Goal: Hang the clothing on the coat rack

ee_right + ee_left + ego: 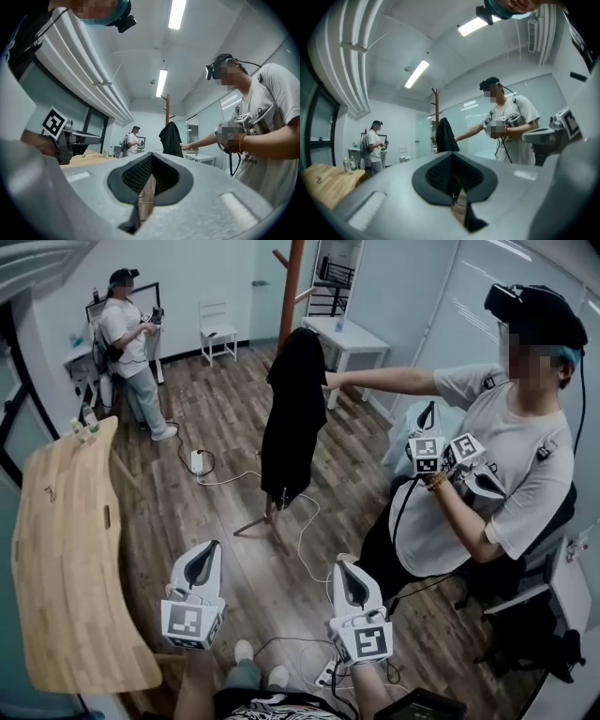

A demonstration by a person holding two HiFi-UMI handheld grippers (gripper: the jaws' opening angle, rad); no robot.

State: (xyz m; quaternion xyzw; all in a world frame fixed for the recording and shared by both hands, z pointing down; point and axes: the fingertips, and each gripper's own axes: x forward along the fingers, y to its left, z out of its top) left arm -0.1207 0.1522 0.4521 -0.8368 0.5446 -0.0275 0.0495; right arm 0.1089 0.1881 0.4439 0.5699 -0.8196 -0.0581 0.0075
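Observation:
A black garment [295, 413] hangs on the wooden coat rack [292, 287] in the middle of the room. It also shows in the left gripper view as the garment [445, 136] and in the right gripper view as the garment [171, 138]. My left gripper [208, 549] and right gripper [343, 570] are held level side by side, well short of the rack and pointing toward it. Both are shut, with nothing between the jaws. A person [506, 465] at the right holds another pair of grippers and stretches one arm out to the garment.
A light wooden table [66, 549] runs along the left. Cables [305, 540] trail over the wood floor near the rack's feet. A second person [131, 352] stands at the back left. A white chair [217, 331] and a white table [352, 338] stand at the far wall.

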